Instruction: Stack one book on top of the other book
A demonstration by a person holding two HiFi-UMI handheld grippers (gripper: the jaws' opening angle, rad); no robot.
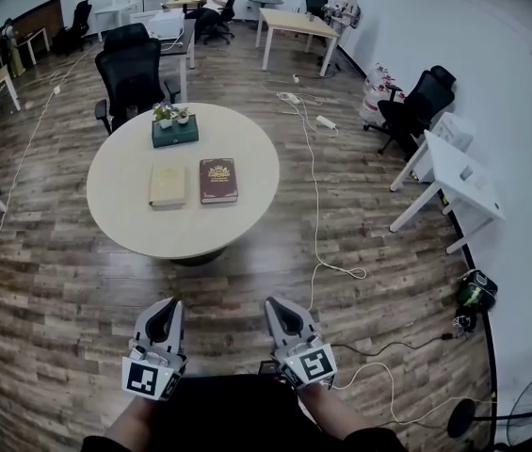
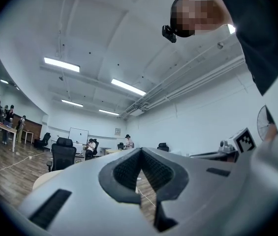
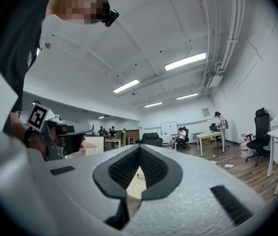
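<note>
Up close, the left hand-held gripper (image 1: 168,307) and right hand-held gripper (image 1: 276,307) are seen clenched on nothing, well short of the bench (image 1: 124,224). Farther out, the tan book (image 1: 167,185) and maroon book (image 1: 218,180) are laid side by side on it, not stacked yet.

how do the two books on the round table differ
The cream book has a plain cover; the maroon book is dark red with a gold emblem. The cream book lies on the left in the head view, the maroon book on the right. Both lie flat, side by side on the round table.
</note>
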